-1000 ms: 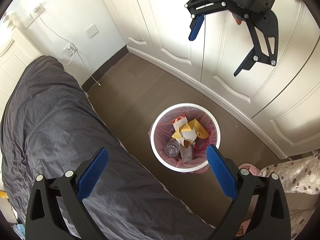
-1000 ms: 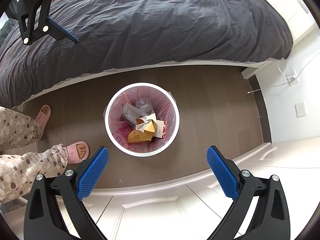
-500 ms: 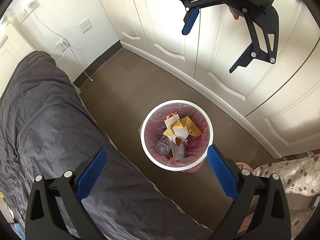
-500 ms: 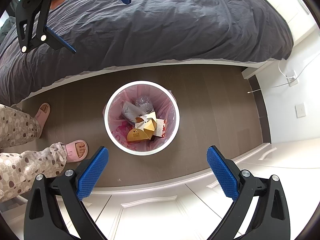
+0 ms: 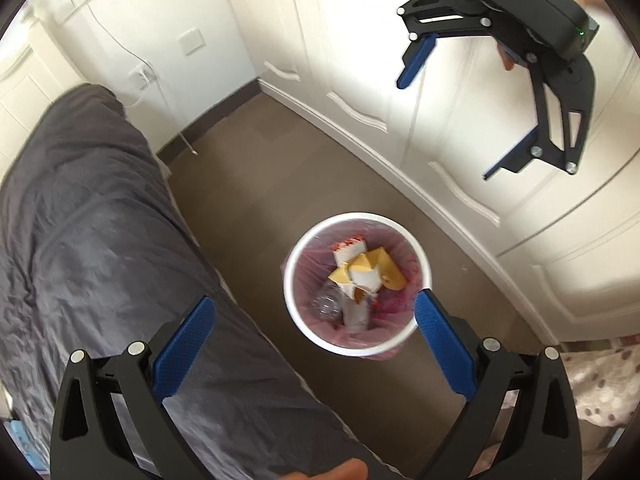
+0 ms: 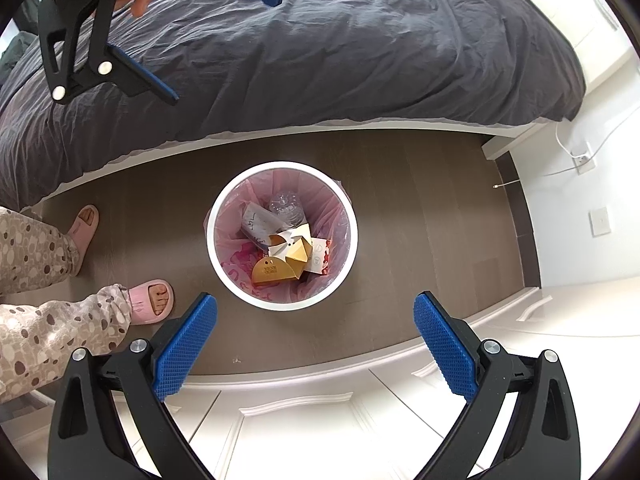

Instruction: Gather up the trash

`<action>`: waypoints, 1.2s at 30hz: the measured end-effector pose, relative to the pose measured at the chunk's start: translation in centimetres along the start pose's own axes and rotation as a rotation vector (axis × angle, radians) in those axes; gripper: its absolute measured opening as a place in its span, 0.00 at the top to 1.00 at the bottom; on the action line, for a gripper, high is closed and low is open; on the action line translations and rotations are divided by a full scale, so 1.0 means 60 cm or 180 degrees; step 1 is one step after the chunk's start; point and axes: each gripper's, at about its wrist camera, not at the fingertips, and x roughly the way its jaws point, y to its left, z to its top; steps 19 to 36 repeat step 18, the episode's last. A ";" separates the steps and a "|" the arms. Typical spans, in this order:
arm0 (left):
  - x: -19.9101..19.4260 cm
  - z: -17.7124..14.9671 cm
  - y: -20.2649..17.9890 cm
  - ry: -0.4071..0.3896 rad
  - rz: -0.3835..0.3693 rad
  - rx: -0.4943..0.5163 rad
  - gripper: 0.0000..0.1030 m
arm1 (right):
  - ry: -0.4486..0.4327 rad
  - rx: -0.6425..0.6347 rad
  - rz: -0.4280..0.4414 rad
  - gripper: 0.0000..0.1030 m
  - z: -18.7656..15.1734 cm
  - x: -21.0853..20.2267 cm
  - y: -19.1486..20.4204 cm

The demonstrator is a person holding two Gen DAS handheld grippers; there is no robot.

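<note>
We see the white trash bin [image 6: 283, 236] standing on the brown floor [image 6: 420, 216] between the bed's grey duvet [image 6: 340, 48] and the white cupboard doors [image 5: 460, 112]. Its pink liner [image 6: 236, 236] holds yellow and white cartons [image 6: 286, 260] and a clear plastic bottle [image 6: 286, 206]. Our right gripper [image 6: 314, 334] hangs above it with both blue pads spread wide and nothing between them; the bin lies just ahead of the gap. Our left gripper [image 5: 312, 338] is equally wide open and empty, the bin's rim touching its right pad in that view. Pink slippers [image 6: 150, 302] stand near the bin.
</note>
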 end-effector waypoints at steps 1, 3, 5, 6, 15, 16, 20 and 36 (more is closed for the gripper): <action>0.001 0.000 -0.005 -0.0008 0.0068 0.0065 0.05 | -0.0008 0.0006 0.0004 0.07 0.000 -0.001 -0.001; -0.002 -0.001 -0.015 -0.0067 0.0250 0.0169 0.05 | -0.0014 0.0016 0.0001 0.07 0.000 -0.002 -0.003; -0.005 0.000 -0.021 -0.0104 0.0317 0.0202 0.05 | -0.0020 0.0017 -0.0014 0.07 0.001 -0.002 -0.005; -0.006 0.001 -0.023 -0.0137 0.0402 0.0210 0.05 | -0.0021 0.0018 -0.0016 0.07 0.001 -0.002 -0.006; 0.007 0.004 -0.016 0.0064 0.0078 0.0038 0.05 | -0.0027 0.0020 -0.0016 0.07 0.002 -0.001 -0.008; 0.007 0.003 -0.017 0.0063 0.0059 0.0039 0.05 | -0.0024 0.0024 -0.0015 0.07 0.002 -0.001 -0.008; 0.006 0.002 -0.019 0.0042 0.0060 0.0029 0.05 | -0.0030 0.0021 -0.0013 0.07 0.003 -0.001 -0.009; 0.006 0.002 -0.019 0.0042 0.0060 0.0029 0.05 | -0.0030 0.0021 -0.0013 0.07 0.003 -0.001 -0.009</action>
